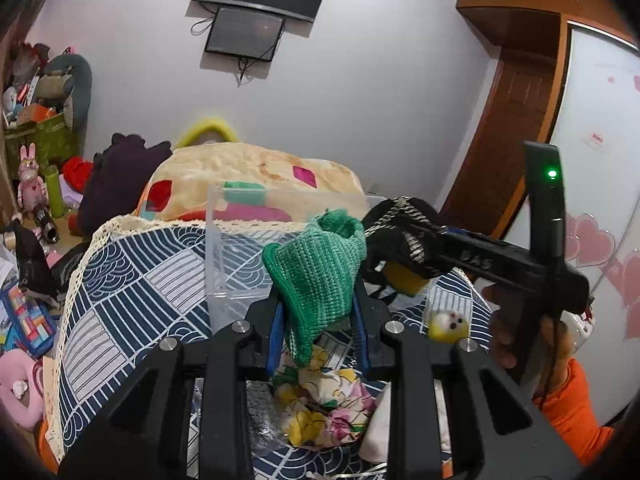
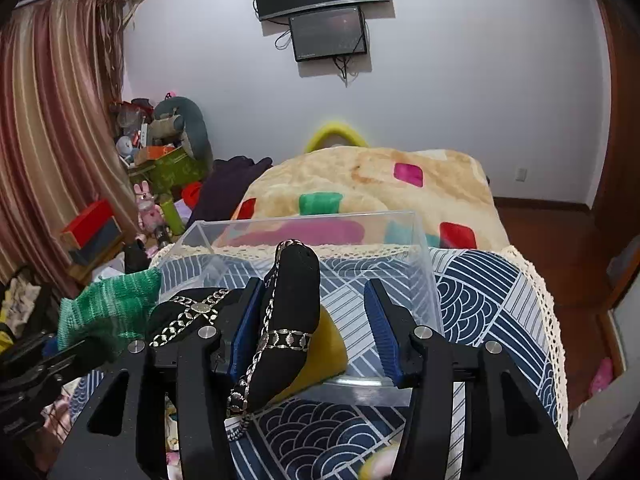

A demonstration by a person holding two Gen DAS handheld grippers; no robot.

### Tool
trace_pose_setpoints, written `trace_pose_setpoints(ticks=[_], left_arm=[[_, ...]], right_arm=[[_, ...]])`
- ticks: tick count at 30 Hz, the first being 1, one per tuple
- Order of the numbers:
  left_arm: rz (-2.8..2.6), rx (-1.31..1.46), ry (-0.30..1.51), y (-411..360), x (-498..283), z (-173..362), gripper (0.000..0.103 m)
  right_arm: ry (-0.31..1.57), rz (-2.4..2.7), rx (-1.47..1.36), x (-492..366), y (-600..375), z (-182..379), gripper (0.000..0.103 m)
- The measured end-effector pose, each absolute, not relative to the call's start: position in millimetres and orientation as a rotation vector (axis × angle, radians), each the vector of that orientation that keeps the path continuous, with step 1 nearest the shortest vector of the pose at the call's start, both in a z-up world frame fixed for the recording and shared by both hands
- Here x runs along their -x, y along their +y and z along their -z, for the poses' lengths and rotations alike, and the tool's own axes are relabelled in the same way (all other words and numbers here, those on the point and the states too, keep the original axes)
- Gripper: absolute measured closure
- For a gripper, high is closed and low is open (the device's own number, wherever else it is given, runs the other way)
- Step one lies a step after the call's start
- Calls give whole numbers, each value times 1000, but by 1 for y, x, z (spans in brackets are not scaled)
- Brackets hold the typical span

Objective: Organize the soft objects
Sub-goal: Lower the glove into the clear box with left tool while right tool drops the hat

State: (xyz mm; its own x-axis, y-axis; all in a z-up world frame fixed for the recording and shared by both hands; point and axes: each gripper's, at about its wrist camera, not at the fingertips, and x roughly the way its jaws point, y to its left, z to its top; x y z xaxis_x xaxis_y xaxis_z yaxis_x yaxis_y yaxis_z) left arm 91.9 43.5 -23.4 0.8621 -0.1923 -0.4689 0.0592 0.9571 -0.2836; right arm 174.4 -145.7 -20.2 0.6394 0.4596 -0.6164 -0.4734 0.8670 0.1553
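My left gripper (image 1: 318,304) is shut on a green knitted piece (image 1: 316,268) and holds it up above the table. In the right wrist view the green piece (image 2: 108,308) shows at the left. My right gripper (image 2: 316,320) is open; a black soft item with silver chain trim and yellow lining (image 2: 288,320) hangs against its left finger, over the near edge of a clear plastic box (image 2: 304,236). In the left wrist view the right gripper (image 1: 404,240) carries this black item (image 1: 400,216) beside the box (image 1: 216,240).
A blue-and-white patterned cloth (image 2: 500,292) covers the table. A floral fabric bundle (image 1: 320,400) and a small yellow plush (image 1: 448,322) lie on it. A bed with a beige blanket (image 2: 380,184) stands behind. Clutter fills the left side of the room (image 2: 160,152).
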Motion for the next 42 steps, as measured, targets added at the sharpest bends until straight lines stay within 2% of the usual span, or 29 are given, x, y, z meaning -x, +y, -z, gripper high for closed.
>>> trace_pose_setpoints(ticks=[14, 16, 18, 19, 32, 35, 42], left_arm=[[118, 167, 609, 16, -159, 31, 71], [120, 173, 626, 17, -169, 30, 71], [121, 177, 639, 19, -178, 29, 71], [119, 174, 645, 18, -183, 30, 71], [108, 189, 690, 23, -201, 41, 71], [113, 186, 687, 23, -200, 40, 71], [103, 137, 680, 15, -197, 39, 71]], right_arm=[[706, -537, 55, -187, -139, 15, 55], [703, -535, 58, -186, -140, 14, 51], [695, -536, 50, -186, -144, 12, 41], [690, -539, 43, -185, -146, 12, 40], [647, -585, 5, -165, -171, -1, 38], [636, -582, 28, -158, -172, 0, 30], [644, -602, 12, -145, -181, 8, 29]])
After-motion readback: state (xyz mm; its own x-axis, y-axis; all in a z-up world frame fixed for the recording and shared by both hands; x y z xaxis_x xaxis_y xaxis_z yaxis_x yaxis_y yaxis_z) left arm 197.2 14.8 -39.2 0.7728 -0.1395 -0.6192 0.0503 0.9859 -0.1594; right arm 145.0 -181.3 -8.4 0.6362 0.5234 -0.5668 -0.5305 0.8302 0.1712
